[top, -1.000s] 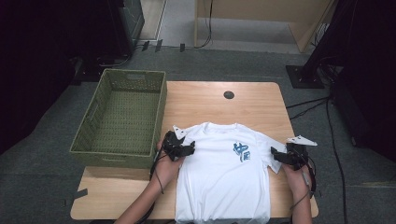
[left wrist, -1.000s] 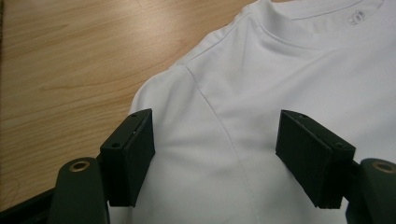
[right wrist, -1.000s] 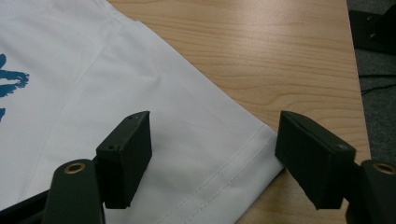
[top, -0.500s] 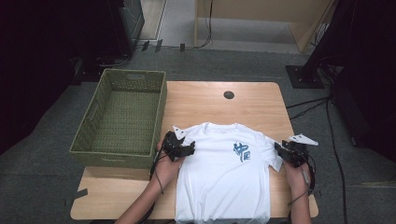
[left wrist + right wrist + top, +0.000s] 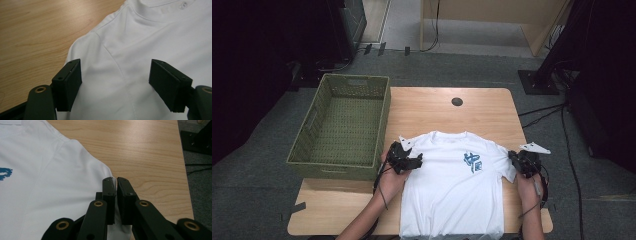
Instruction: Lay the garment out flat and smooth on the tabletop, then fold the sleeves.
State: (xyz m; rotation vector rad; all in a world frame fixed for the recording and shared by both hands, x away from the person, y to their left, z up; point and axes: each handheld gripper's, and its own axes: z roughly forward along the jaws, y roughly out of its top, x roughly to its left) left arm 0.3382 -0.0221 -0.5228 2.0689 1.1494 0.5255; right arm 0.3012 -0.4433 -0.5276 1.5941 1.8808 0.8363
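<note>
A white T-shirt (image 5: pixel 452 190) with a small blue print lies face up on the wooden table (image 5: pixel 437 107), its hem at the near edge. My left gripper (image 5: pixel 412 162) rests over the shirt's left sleeve. Its jaws stand open and wide apart (image 5: pixel 116 75), with the shoulder seam of the shirt (image 5: pixel 140 50) lying flat between them. My right gripper (image 5: pixel 514 160) is at the outer edge of the other sleeve. Its jaws have just been closing, and the gripper (image 5: pixel 116 180) is now shut on a pinch of the shirt (image 5: pixel 37 182) fabric.
A green woven basket (image 5: pixel 384 125) with nothing in it stands at the table's left edge, close to my left hand. A dark round hole (image 5: pixel 457 101) is in the tabletop at the far side. Bare wood (image 5: pixel 150 152) lies beyond the right sleeve. Cables run over the floor to the right.
The right gripper's jaws have closed onto the sleeve's edge. Both hands have stayed where they were, and the left jaws look the same.
</note>
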